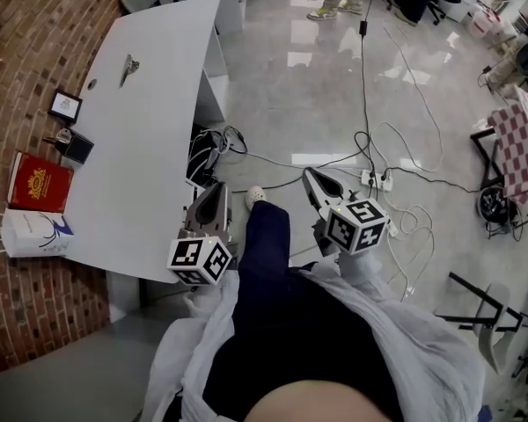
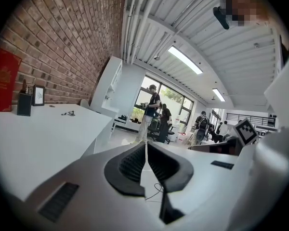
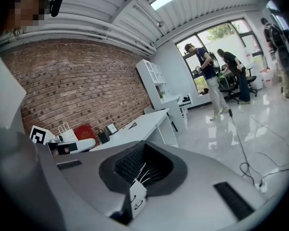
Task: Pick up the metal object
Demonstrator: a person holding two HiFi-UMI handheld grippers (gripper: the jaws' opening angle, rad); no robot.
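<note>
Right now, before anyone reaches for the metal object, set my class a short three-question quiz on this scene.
1. True or false: the metal object lies on the white table.
2. The left tongs are: A open, B shut and empty, C shut on the metal object.
3. Which tongs are nearer the table?
Key: 1 true; 2 B; 3 the left.

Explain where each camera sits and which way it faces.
Head view: on the person's head, facing down at white desk, left tongs, right tongs, own legs.
Left gripper view: on left tongs, facing along the desk; shut jaws show.
Right gripper view: on right tongs, facing brick wall; shut jaws show.
All share the desk.
</note>
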